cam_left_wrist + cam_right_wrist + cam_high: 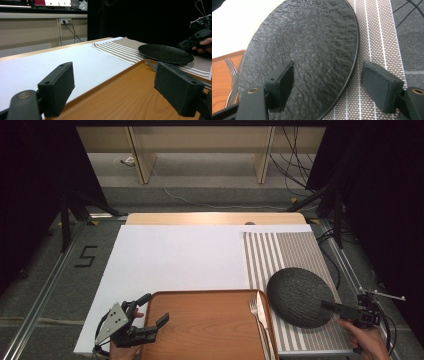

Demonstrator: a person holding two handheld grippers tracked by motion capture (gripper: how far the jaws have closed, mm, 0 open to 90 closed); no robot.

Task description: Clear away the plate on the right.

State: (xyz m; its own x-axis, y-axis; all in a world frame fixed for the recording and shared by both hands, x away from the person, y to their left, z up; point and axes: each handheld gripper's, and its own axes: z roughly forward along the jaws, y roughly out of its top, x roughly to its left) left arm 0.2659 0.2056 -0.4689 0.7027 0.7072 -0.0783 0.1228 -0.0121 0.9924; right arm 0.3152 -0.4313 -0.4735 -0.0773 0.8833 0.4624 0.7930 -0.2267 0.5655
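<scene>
Two grippers were in play, and neither had hold of anything. My right gripper (334,307) sat at the near right edge of the black plate (299,296), its jaws spread wide: in the right gripper view one jaw hung over the plate's textured face and the other over the striped placemat (377,37), the rim running between them. I judged this to be either the approach to a grasp on that rim or the moment just after letting go; nothing was pinched yet.

The plate lay flat on the striped placemat at the right of the table, its left edge just beside the wooden tray (205,325) and seemingly overlapping the tray's right rim. A fork (260,320) lay along the tray's right side, tines pointing away from me.

My left gripper (150,320) hovered at the tray's near left corner, jaws also wide apart and empty, over bare wood and white board (175,255).

As for progress, I reckoned the place setting was only part done: plate on the mat, fork not yet moved off the tray.
</scene>
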